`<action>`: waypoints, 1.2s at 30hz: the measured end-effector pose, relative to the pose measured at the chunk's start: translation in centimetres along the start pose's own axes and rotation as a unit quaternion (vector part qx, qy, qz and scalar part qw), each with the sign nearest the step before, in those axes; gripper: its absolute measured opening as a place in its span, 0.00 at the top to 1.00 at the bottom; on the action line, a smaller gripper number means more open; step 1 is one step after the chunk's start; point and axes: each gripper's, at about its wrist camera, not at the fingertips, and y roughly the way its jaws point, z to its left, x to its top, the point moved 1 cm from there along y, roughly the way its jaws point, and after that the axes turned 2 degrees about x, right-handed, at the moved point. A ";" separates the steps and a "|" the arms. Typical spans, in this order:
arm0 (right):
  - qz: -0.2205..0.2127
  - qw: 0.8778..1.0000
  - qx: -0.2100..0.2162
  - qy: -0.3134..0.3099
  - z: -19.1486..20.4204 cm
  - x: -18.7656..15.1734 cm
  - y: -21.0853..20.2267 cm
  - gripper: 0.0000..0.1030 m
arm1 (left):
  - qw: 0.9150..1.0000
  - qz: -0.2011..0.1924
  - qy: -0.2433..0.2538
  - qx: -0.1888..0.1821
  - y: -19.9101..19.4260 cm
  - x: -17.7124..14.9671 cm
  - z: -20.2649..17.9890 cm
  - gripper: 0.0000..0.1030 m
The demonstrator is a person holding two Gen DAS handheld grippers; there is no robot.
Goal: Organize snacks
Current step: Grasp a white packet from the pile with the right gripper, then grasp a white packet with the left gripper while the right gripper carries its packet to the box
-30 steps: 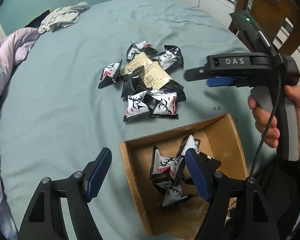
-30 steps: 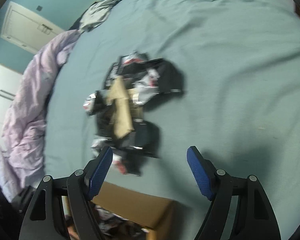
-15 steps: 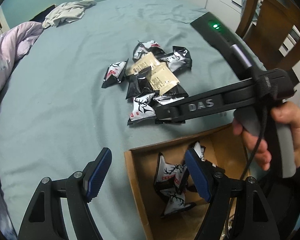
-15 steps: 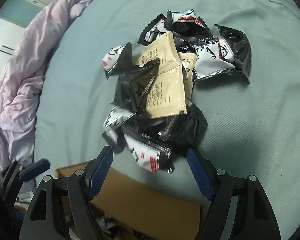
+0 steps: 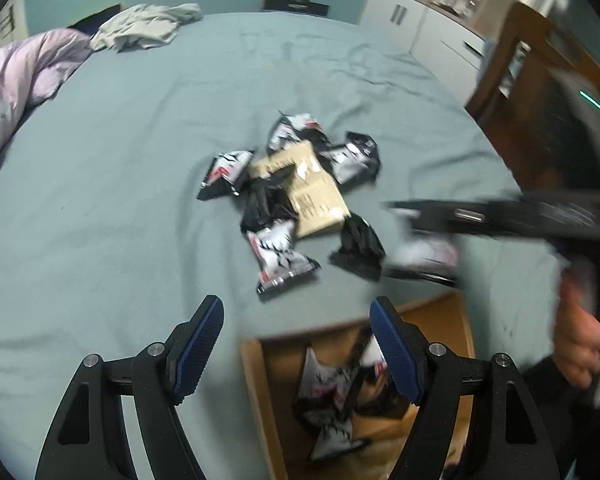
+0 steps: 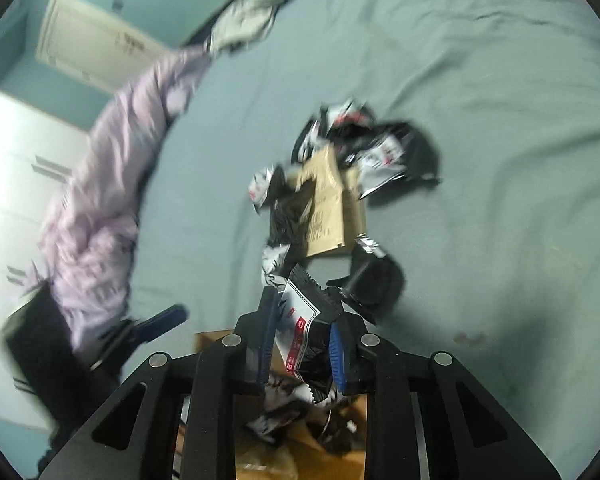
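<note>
A pile of black-and-white snack packets (image 5: 284, 256) with tan packets (image 5: 314, 196) lies on the grey-green bedspread (image 5: 140, 160); it also shows in the right wrist view (image 6: 324, 200). A cardboard box (image 5: 256, 376) holding several packets sits at the near edge. My left gripper (image 5: 296, 348) is open and empty, hovering over the box's left corner. My right gripper (image 6: 300, 344) is shut on a black-and-white snack packet (image 6: 300, 320) and holds it above the box (image 6: 260, 452). In the left wrist view the right gripper (image 5: 424, 240) is blurred at the right, with the packet (image 5: 428, 256) in it.
A lilac duvet (image 5: 16, 84) lies along the bed's left side and a grey garment (image 5: 148, 30) at the far end. A wooden chair (image 5: 532, 92) and white cabinets (image 5: 416, 28) stand to the right of the bed.
My right gripper came down on the pile's near edge, shut on a black-and-white packet and lifted it back over the box. The left gripper stayed open near the box.
</note>
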 end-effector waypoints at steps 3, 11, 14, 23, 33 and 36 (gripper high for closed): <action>-0.054 0.998 0.025 0.028 -0.9 -2.4 -4.2 0.79 | 1.000 0.025 -0.005 -0.001 1.8 1.4 0.4 0.26; -0.114 0.991 0.052 0.040 -3.5 -11.2 -8.1 0.79 | 0.996 0.090 -0.017 0.015 8.3 4.7 0.3 0.26; -0.111 0.990 0.071 0.051 -3.6 -12.8 -8.5 0.79 | 0.992 0.121 -0.033 0.022 10.6 5.2 0.5 0.29; -0.116 0.992 0.033 0.037 -2.4 -11.9 -6.7 0.79 | 0.994 0.092 -0.065 -0.009 9.5 4.3 1.5 0.73; -0.124 0.992 -0.010 0.008 0.4 -12.3 -6.7 0.79 | 0.999 0.016 0.017 0.032 0.1 2.9 -1.5 0.73; -0.126 0.992 -0.010 0.003 0.6 -12.6 -7.0 0.79 | 0.998 -0.008 0.061 0.029 -3.4 1.1 -3.6 0.73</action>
